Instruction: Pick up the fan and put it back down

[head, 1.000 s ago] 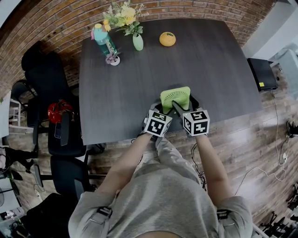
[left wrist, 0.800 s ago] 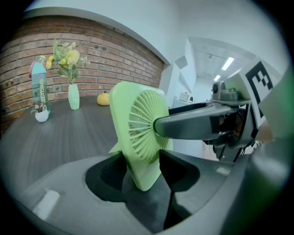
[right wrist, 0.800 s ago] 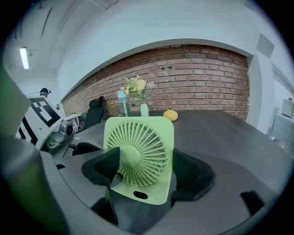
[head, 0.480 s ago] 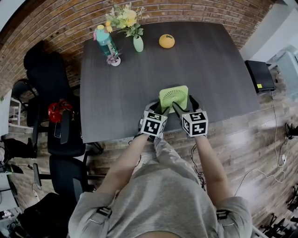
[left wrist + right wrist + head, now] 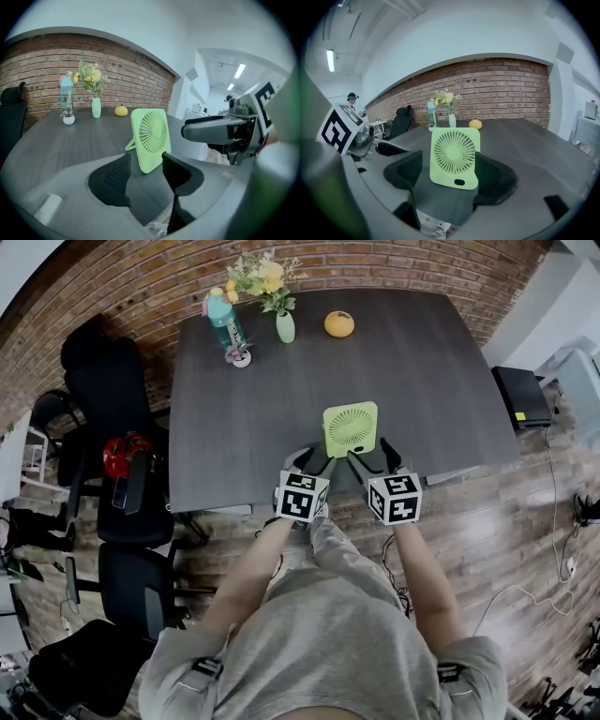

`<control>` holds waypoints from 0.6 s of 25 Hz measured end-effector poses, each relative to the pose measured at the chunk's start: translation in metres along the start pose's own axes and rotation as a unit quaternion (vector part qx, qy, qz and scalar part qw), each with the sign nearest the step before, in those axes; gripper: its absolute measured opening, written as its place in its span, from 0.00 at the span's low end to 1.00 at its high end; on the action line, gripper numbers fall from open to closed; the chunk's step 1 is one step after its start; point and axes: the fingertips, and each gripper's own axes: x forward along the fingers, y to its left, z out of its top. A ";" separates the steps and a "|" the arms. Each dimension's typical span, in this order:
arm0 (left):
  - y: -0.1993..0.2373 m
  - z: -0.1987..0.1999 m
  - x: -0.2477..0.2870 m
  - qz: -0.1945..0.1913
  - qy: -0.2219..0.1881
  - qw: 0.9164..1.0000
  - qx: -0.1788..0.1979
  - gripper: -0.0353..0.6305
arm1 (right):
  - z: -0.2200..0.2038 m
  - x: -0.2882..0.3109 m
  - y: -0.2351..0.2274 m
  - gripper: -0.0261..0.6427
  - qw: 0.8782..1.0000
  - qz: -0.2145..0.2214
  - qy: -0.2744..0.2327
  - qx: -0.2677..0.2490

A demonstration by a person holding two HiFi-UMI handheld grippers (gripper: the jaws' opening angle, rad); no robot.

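Note:
A light green square fan (image 5: 351,428) stands upright on its kickstand on the dark table (image 5: 244,418), near the front edge. My left gripper (image 5: 314,463) and right gripper (image 5: 373,461) sit just short of its two lower corners, both open and holding nothing. From the left gripper view the fan (image 5: 150,138) shows beyond my open left gripper (image 5: 146,169), and the right gripper (image 5: 216,129) reaches in from the right. The right gripper view faces the fan's grille (image 5: 454,157), framed by my open right gripper (image 5: 453,172), pads off it; the left gripper (image 5: 390,149) is at the left.
At the table's far side stand a vase of yellow flowers (image 5: 285,326), an orange (image 5: 339,323), a teal bottle (image 5: 225,315) and a small pot (image 5: 242,357). Black office chairs (image 5: 112,399) line the left side. A black box (image 5: 525,390) lies on the floor at right.
Both grippers have drawn back toward the person, away from the fan's sides. The fan now stands apart from them, ahead of their tips.

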 end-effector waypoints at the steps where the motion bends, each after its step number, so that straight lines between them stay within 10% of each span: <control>1: -0.002 0.000 -0.007 0.002 -0.005 1.000 -0.001 0.37 | 0.000 -0.006 0.005 0.56 1.000 0.003 -0.004 0.000; 15: -0.020 -0.008 -0.102 0.048 -0.074 0.996 -0.024 0.23 | 0.000 -0.078 0.068 0.29 0.998 0.030 -0.050 -0.004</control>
